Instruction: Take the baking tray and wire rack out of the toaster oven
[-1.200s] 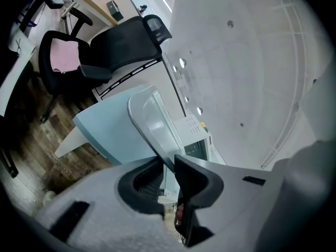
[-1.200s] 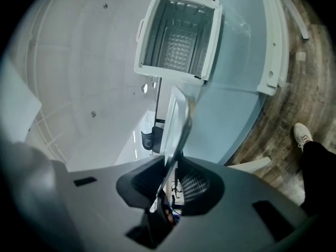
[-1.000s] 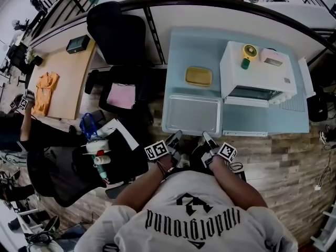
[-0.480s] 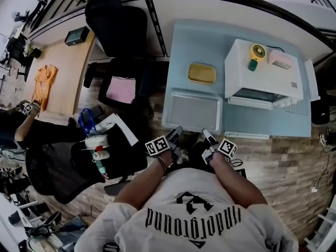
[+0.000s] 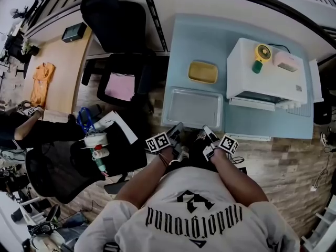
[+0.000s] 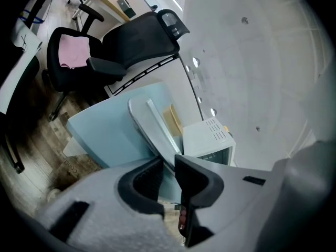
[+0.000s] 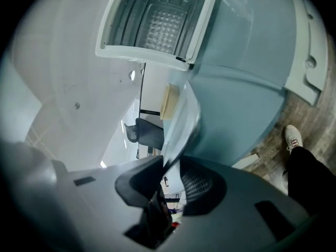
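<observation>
The baking tray [image 5: 193, 108] was already out of the oven. It lay flat on the blue table [image 5: 247, 124], in the middle of the head view, and it was empty.

The left gripper [image 5: 175, 132] was at the tray's near edge, low in the middle of the frame. Its jaws were closed on the tray's rim. Just to the right, the right gripper [image 5: 206, 133] had the same rim between its jaws. They stood a little apart and did not seem to squeeze it.

So I think this was the step of putting the tray down. Next, both grippers would need to let go and reach to the right for the wire rack.

Above the tray sat a flat yellow box [image 5: 203, 72]. I could not see what was in it.

At the upper right, the white toaster oven [image 5: 265, 70] had its door [image 5: 252, 103] open. In the right gripper view, something with a grid [image 7: 164, 22] showed inside. It might have been the wire rack, but I could not tell.
</observation>
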`<state>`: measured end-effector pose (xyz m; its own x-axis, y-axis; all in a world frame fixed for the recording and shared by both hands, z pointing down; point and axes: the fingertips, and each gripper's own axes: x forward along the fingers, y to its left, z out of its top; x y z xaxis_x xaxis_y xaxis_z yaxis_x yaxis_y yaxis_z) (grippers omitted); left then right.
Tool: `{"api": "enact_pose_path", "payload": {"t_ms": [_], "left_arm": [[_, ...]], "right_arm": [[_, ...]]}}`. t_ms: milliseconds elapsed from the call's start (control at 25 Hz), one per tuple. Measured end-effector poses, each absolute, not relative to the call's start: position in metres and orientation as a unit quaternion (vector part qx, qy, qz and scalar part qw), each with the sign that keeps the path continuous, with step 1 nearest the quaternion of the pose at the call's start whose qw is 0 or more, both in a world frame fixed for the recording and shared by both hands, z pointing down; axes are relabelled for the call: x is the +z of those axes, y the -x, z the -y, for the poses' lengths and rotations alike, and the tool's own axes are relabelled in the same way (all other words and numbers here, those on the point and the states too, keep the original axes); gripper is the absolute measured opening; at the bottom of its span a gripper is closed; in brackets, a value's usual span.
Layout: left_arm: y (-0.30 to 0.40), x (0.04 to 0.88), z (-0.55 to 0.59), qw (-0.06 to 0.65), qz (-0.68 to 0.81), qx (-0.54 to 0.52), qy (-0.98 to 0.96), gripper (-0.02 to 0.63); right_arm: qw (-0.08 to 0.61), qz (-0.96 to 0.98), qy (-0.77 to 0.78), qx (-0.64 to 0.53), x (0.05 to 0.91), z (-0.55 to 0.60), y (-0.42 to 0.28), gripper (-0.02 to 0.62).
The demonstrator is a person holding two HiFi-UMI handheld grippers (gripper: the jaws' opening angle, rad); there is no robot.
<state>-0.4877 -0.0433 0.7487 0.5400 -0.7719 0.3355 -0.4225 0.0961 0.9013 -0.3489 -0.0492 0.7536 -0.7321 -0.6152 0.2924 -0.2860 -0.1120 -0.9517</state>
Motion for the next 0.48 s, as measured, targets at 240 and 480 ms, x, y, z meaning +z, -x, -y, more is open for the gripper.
{"api": "enact_pose_path", "payload": {"t_ms": [240,480], "left_arm": [[0.485,0.760,0.054,0.591,0.463,-0.135,-0.646,0.080],[0.483,0.774,0.051,0.598,0.470,-0.104,-0.641,0.094]], "right_arm": [[0.094,-0.657,0.350,-0.661,0.764,0.063,0.347,0.099],[0.061,-0.655,0.355,-0.665,0.776,0.063,0.347,0.098]]}}
